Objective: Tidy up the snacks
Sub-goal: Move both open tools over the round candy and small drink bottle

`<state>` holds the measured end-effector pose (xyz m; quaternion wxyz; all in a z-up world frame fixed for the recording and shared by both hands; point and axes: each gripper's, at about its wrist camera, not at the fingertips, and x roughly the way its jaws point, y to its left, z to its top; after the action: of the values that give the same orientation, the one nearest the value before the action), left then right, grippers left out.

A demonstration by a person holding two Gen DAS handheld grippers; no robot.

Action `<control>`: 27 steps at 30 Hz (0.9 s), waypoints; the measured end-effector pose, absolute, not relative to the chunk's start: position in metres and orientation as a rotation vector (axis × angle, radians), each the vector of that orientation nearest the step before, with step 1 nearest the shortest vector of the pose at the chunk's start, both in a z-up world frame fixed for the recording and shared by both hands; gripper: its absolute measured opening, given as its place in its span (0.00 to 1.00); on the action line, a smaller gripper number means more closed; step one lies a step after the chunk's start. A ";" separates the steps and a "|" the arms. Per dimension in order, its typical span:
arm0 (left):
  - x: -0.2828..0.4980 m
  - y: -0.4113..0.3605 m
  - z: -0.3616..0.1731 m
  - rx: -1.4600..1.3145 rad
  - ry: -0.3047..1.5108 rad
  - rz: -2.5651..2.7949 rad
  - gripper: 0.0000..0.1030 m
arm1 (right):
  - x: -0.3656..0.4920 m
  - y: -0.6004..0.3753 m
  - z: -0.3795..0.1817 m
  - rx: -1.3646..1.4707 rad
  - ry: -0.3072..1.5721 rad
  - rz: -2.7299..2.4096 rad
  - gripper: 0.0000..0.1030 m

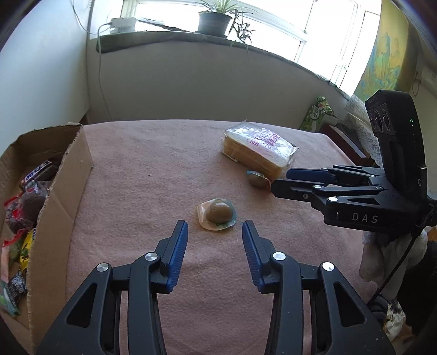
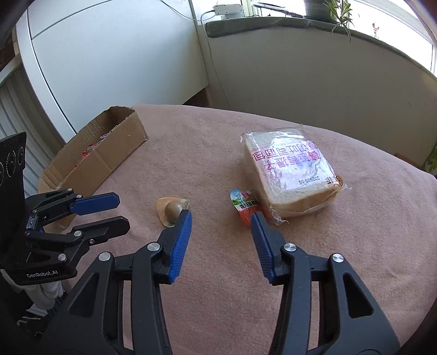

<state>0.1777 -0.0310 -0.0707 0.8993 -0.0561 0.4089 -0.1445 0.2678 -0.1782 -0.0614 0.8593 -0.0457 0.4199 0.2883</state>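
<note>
A brown egg in a clear pouch (image 1: 217, 213) lies on the pink cloth just ahead of my open, empty left gripper (image 1: 215, 228); it also shows in the right wrist view (image 2: 171, 210). A bagged loaf of sliced bread (image 2: 289, 174) lies further back, also in the left wrist view (image 1: 258, 148). A small red and white snack cup (image 2: 244, 206) rests against the loaf's near corner. My right gripper (image 2: 221, 217) is open and empty just in front of that cup. A cardboard box (image 1: 62, 188) with several wrapped snacks stands on the left.
The pink cloth (image 2: 207, 147) covers the whole table, which ends at a white wall and a windowsill with a potted plant (image 1: 214, 21). The box also shows in the right wrist view (image 2: 103, 153). A green packet (image 1: 318, 112) stands past the table's right edge.
</note>
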 end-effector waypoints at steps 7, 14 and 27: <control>0.191 -0.038 -0.085 -0.117 0.884 -0.322 0.39 | 0.283 -0.175 -0.076 -0.108 0.906 0.586 0.44; 0.206 -0.049 -0.095 -0.097 0.903 -0.318 0.39 | 0.291 -0.165 -0.084 -0.151 0.914 0.566 0.44; 0.215 -0.058 -0.101 -0.059 0.903 -0.313 0.40 | 0.303 -0.155 -0.093 -0.204 0.934 0.490 0.34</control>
<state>0.2150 -0.0575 -0.1008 0.8876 -0.0285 0.4343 -0.1507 0.3034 -0.1545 -0.0929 0.8591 -0.0969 0.4450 0.2336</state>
